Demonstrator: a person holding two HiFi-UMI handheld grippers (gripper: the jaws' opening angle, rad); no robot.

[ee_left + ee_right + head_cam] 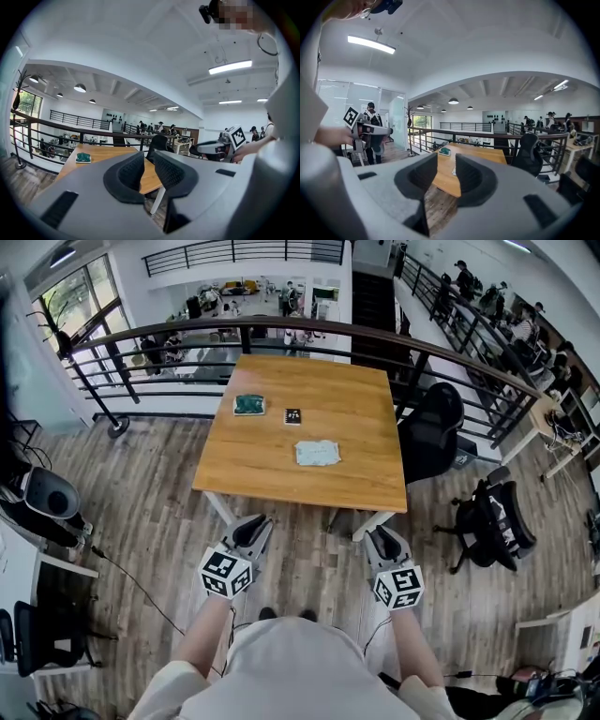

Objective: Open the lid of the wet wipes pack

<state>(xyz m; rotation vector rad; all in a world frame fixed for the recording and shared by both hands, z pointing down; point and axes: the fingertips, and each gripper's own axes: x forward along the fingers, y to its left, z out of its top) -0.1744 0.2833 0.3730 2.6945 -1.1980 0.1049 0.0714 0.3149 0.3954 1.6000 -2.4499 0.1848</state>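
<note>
A wooden table (309, 484) stands ahead of me. On its far left lies a green pack (248, 405), which also shows in the left gripper view (83, 158) and the right gripper view (444, 151). A small black item (292, 416) lies beside it, and a pale flat pack (318, 453) lies nearer the middle. My left gripper (251, 531) and right gripper (382, 542) hover side by side short of the table's near edge, touching nothing. The left gripper's (149, 159) jaws stand apart with nothing between them, and so do the right gripper's (446, 164).
A dark railing (281, 329) runs behind the table. A black office chair (431, 427) stands at the table's right side and another (492, 521) farther right. Wood floor lies between me and the table. People stand far off in the background.
</note>
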